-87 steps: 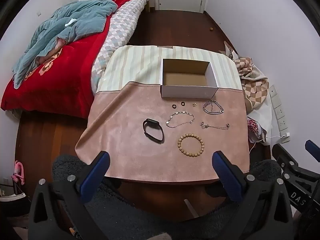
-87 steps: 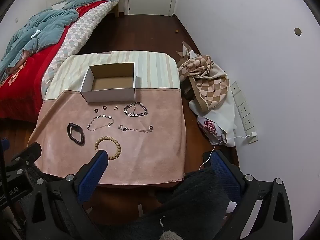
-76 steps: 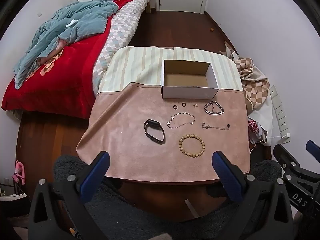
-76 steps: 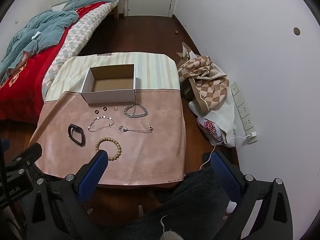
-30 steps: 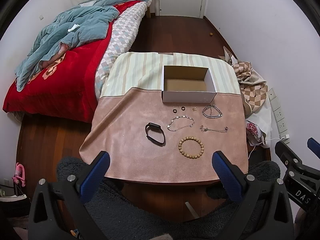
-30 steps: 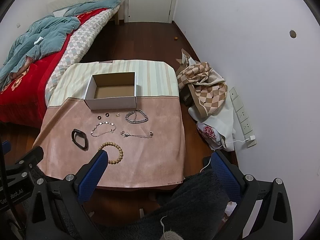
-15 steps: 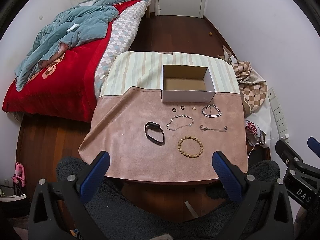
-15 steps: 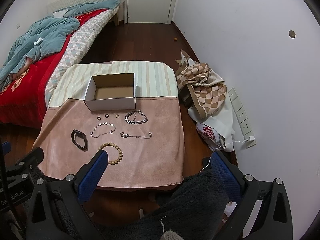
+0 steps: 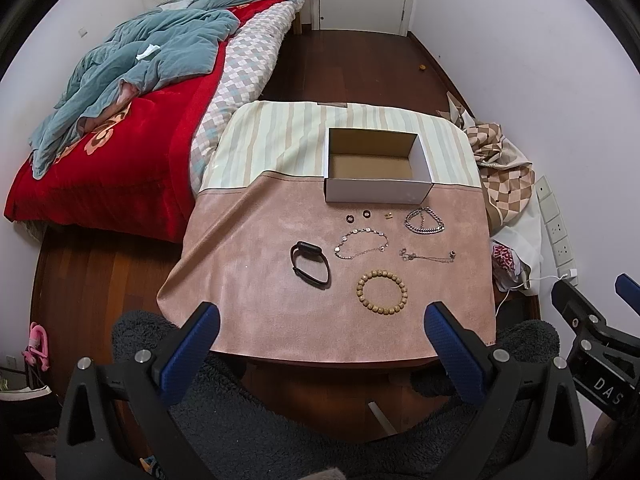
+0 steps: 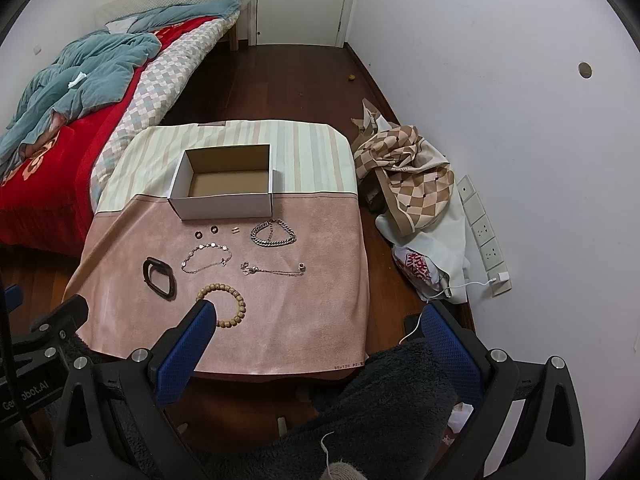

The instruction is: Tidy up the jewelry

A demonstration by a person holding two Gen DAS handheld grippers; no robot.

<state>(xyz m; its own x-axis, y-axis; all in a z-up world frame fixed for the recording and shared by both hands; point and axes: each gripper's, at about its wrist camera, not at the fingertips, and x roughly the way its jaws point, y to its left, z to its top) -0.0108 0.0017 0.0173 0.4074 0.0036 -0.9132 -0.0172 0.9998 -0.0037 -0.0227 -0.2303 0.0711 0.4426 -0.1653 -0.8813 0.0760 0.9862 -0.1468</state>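
Jewelry: one wooden bead bracelet (image 9: 382, 293), three chains, one black band (image 9: 311, 264); both hand-held grippers gape wide, holding nothing.

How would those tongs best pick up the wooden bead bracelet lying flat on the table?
Probably from straight above, pinching one side of the bead bracelet across its ring of beads, one finger inside the loop and one outside. It lies flat on the pink cloth, so there is no raised edge to catch from the side, and its open middle leaves room for a finger.
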